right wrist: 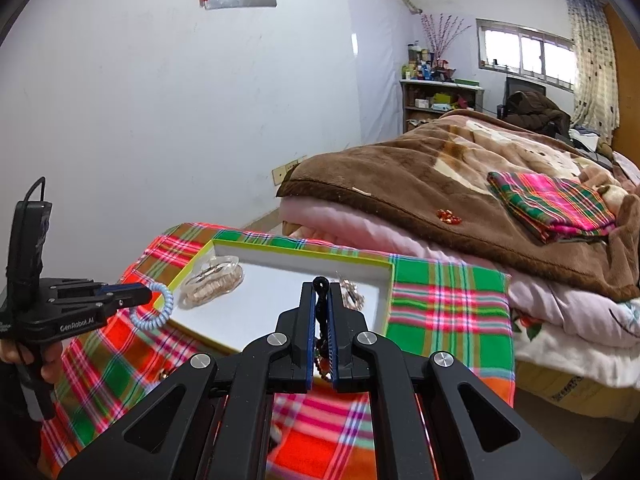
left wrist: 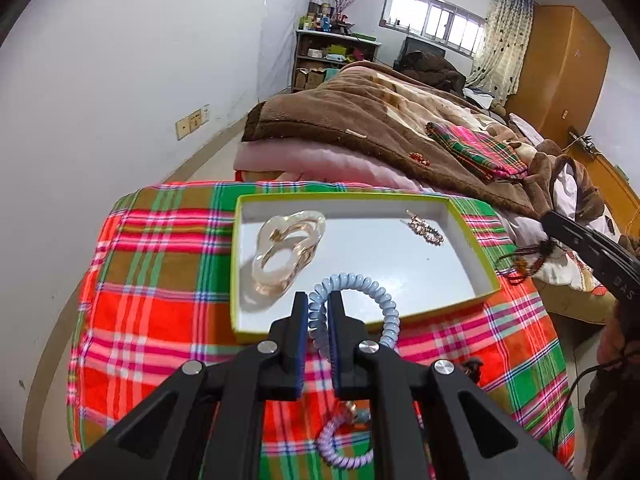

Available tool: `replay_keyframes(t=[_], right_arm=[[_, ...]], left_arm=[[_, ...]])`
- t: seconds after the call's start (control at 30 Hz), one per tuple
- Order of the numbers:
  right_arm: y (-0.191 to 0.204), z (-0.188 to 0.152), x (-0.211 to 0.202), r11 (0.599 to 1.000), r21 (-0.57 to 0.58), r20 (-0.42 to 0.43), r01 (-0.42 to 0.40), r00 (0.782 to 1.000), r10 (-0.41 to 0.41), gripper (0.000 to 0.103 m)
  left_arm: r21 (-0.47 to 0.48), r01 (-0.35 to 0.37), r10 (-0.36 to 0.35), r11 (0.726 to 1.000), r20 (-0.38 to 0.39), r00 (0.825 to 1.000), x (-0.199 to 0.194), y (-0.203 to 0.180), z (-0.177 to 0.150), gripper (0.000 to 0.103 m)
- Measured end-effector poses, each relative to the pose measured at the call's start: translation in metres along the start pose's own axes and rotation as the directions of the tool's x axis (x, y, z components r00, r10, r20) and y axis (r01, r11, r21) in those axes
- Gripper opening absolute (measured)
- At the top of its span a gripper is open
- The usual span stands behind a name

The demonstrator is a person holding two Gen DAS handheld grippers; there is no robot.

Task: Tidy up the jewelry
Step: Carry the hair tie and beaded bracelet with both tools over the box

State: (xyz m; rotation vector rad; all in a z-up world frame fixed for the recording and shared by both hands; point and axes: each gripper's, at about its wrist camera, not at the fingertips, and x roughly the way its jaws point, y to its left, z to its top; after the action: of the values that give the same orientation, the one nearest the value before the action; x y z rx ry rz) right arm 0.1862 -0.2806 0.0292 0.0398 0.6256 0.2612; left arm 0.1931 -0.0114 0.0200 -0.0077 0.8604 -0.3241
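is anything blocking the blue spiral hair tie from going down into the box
Nothing visible does. The left gripper holds the blue spiral hair tie over the box; the floor below is bare, with the clear hair claw left and gold clip at the far right.

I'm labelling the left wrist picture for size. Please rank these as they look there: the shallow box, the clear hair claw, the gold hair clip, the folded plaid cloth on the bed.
1. shallow box
2. folded plaid cloth, though it lies farther off, so its true size is unsure
3. clear hair claw
4. gold hair clip
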Motion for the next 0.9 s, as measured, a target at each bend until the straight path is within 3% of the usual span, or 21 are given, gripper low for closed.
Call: replay_keyframes(t=[0.5, 0.9], right_arm=[[0.005, 0.027, 0.110, 0.999, -0.025, -0.162, -0.039, 0.986, 0.034, 0.005], [0.004, 0.035, 0.153, 0.997, 0.003, -0.216, -0.071, 0.974, 0.070, 0.005]], left_arm=[[0.005, 0.043, -0.042, 0.999, -0.064, 0.997, 0.061, -0.016, 0.020, 0.010], [0.014, 0.018, -0.016, 1.000, -0.112, 0.994, 0.089, -0.015, 0.019, 0.010]])
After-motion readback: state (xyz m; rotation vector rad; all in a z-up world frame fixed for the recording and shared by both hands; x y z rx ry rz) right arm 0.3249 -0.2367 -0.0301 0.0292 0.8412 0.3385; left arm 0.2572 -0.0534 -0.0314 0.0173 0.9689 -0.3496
